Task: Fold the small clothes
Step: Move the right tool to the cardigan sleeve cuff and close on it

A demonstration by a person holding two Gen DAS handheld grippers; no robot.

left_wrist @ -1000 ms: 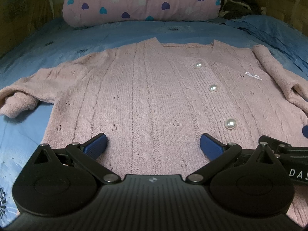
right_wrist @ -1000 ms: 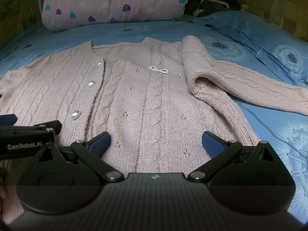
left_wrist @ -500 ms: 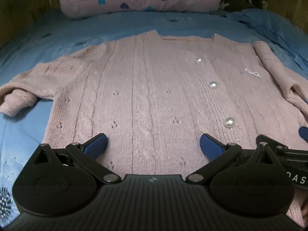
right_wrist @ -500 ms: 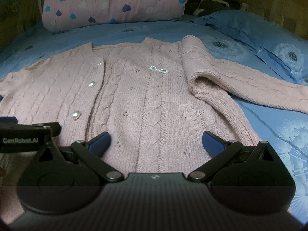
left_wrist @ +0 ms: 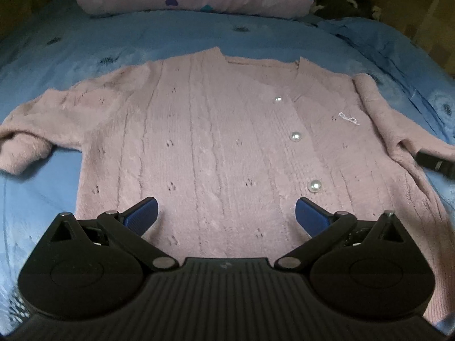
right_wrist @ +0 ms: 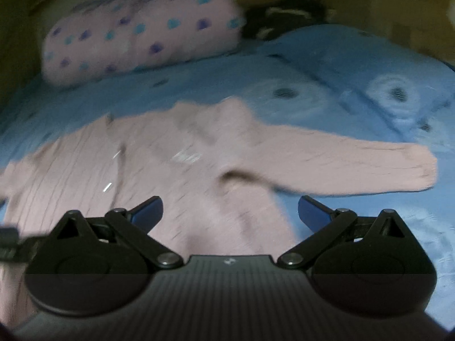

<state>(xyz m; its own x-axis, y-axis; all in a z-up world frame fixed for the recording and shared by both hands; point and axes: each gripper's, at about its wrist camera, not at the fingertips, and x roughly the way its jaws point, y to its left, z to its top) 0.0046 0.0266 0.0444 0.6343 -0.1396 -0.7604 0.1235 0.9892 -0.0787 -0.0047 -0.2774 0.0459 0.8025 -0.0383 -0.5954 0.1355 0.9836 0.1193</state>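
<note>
Cardigan [left_wrist: 216, 147] lay flat, buttoned, face up on the blue bed [left_wrist: 170, 39], collar far, hem nearest; right sleeve [right_wrist: 341, 164] stretched sideways, ahead and right of the right claw [right_wrist: 230, 210], nearer than the left claw [left_wrist: 224, 216]; both claws spread, empty, above the hem.
</note>
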